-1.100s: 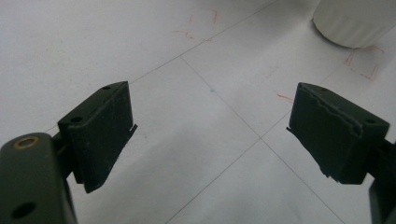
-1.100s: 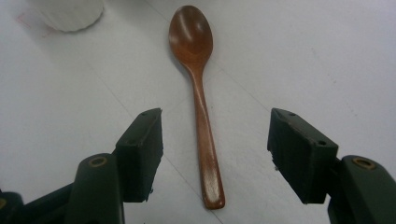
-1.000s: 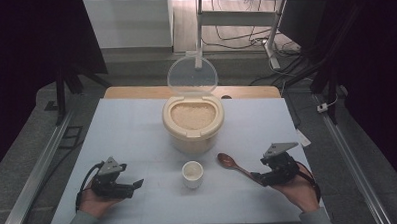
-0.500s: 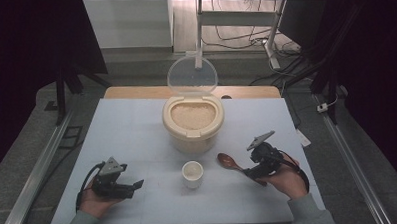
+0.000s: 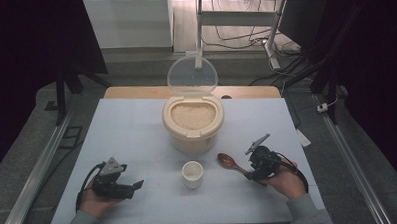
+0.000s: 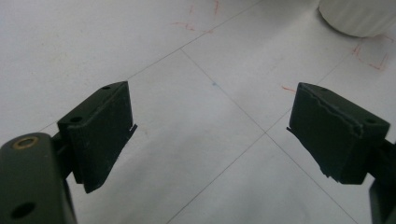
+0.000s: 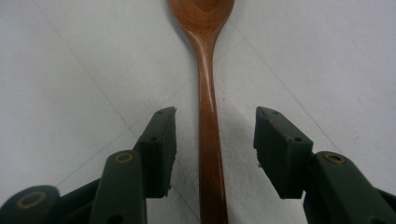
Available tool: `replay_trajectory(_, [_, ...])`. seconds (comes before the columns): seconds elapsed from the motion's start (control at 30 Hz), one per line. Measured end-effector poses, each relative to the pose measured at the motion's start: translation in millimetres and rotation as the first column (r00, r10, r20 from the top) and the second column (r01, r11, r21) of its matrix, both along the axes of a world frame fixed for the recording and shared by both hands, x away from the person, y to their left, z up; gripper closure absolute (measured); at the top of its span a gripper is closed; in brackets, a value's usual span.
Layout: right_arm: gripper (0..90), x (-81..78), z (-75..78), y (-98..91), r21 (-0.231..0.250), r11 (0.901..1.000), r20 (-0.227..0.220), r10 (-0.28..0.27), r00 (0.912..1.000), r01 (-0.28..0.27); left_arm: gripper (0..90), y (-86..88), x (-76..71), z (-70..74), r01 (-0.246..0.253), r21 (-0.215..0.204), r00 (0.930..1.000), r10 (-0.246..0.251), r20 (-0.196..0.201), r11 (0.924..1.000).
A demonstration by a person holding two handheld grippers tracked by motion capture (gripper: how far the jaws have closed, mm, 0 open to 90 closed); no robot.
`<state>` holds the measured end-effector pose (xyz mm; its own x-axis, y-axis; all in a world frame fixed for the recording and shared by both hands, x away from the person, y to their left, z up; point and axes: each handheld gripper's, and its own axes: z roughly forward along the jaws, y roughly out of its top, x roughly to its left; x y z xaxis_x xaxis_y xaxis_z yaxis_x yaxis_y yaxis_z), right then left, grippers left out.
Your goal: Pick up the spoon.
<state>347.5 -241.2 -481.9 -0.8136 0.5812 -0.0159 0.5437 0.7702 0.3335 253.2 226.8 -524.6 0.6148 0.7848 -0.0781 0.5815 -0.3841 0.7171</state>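
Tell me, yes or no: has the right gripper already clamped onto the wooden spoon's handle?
No: in the right gripper view the right gripper straddles the wooden spoon, with a gap on each side of the handle.

My right hand-held gripper [image 7: 212, 149] straddles the wooden spoon [image 7: 208, 93], whose handle lies flat on the surface [image 5: 137, 129] between the jaws with bare room on either side; they have just been closing and have not met it. Ahead of my left hand-held gripper [image 6: 210, 135] the surface is bare, with the small white cup [image 5: 192, 173] just beyond. Behind the cup stands the rice container [image 5: 192, 123], its clear lid [image 5: 192, 78] raised upright, blocking the middle. Both flanks are free.
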Motion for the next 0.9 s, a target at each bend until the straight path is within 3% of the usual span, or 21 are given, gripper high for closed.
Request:
replay_trajectory(0.2, [56.4, 1.2, -6.3, 2.0, -0.034, 0.9994, -0.022, 0.01, 0.9997, -0.011, 13.8, 0.2, 0.2, -0.9, -0.001, 0.002, 1.0, 0.001, -0.002, 1.0])
replay_trajectory(0.6, [67.0, 0.5, -9.6, 4.5, -0.072, 0.997, -0.021, 0.029, 0.9993, -0.031, 13.8, 0.3, 0.1, -1.5, 0.003, 0.006, 1.0, -0.003, -0.005, 1.0])
replay_trajectory(0.9, [75.9, -1.7, -9.9, 10.1, -0.115, 0.9907, -0.011, 0.073, 0.9973, -0.073, 13.8, -0.2, -0.1, -1.5, 0.005, 0.009, 1.0, -0.005, -0.005, 0.9999])
